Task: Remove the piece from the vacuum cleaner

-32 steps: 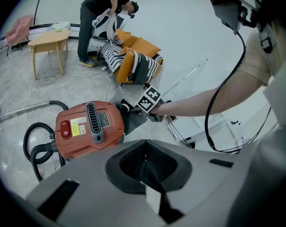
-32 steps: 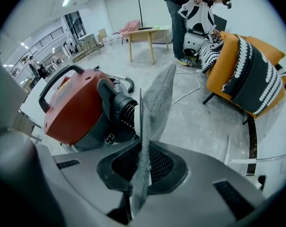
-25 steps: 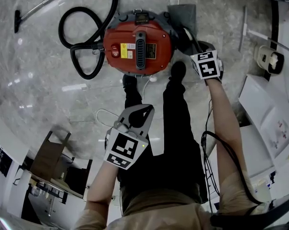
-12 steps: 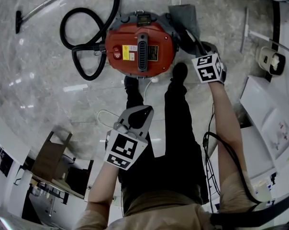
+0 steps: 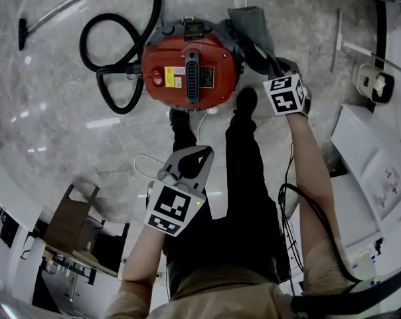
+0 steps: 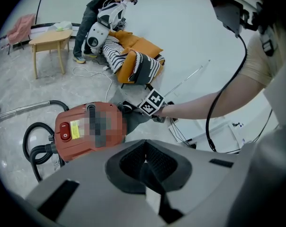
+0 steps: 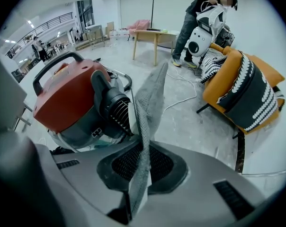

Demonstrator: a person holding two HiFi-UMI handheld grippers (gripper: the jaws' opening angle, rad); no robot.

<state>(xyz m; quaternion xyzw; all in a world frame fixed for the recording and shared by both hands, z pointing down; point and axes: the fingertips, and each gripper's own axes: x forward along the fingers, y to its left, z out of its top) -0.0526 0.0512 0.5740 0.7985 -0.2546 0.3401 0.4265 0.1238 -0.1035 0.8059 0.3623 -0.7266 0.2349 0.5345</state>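
Note:
A red vacuum cleaner (image 5: 190, 68) stands on the marble floor in front of the person's feet, its black hose (image 5: 114, 52) looped at its left. A grey fabric piece (image 5: 250, 22) sticks out of the cleaner's right side. My right gripper (image 5: 259, 55) is shut on this piece; in the right gripper view the cloth (image 7: 150, 103) runs up from between the pads of the gripper (image 7: 142, 160), beside the red body (image 7: 69, 96). My left gripper (image 5: 204, 153) hangs at waist height, shut and holding nothing, well back from the cleaner (image 6: 88, 129).
A metal wand (image 5: 61, 5) lies at the far left. A white cable (image 5: 144, 165) loops on the floor by the legs. White boards (image 5: 376, 158) lie at the right. An orange chair with a striped blanket (image 7: 242, 89), a wooden table (image 7: 155, 34) and a person stand farther off.
The right gripper has shifted slightly with the grey piece, which now leans a little more. The left gripper has stayed where it was.

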